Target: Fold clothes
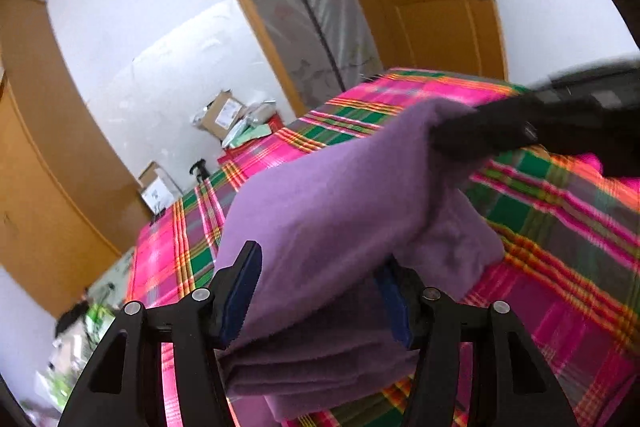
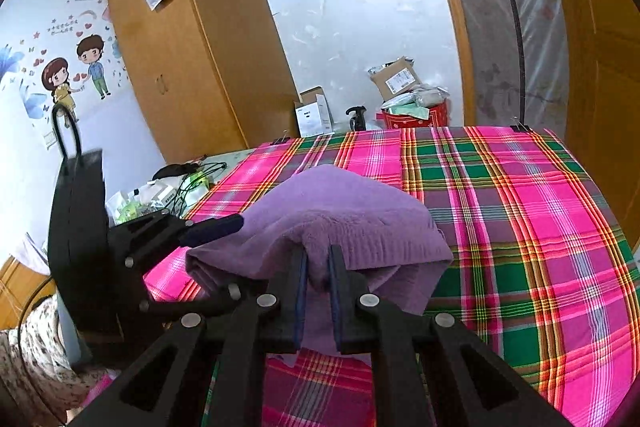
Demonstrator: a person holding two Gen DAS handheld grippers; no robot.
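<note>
A purple fleece garment (image 1: 332, 195) lies folded in thick layers on the pink and green plaid table cover (image 1: 560, 227). In the left wrist view my left gripper (image 1: 320, 259) has its jaws wide around the near end of the bundle, and the blue pads (image 1: 240, 291) press its sides. My right gripper (image 1: 452, 135) shows there as a blurred black shape on the far corner. In the right wrist view my right gripper (image 2: 318, 253) is shut on a pinch of the purple garment (image 2: 340, 211), which rises in a hump. My left gripper (image 2: 216, 227) grips the garment's left side.
The plaid cover (image 2: 520, 207) is clipped over the whole table. Beyond the far edge stand cardboard boxes (image 2: 394, 77), a red container (image 2: 416, 115) and a plastic-wrapped mattress (image 2: 504, 7). A wooden wardrobe (image 2: 192, 47) stands at left, with cables and packets (image 2: 160, 195) beside the table.
</note>
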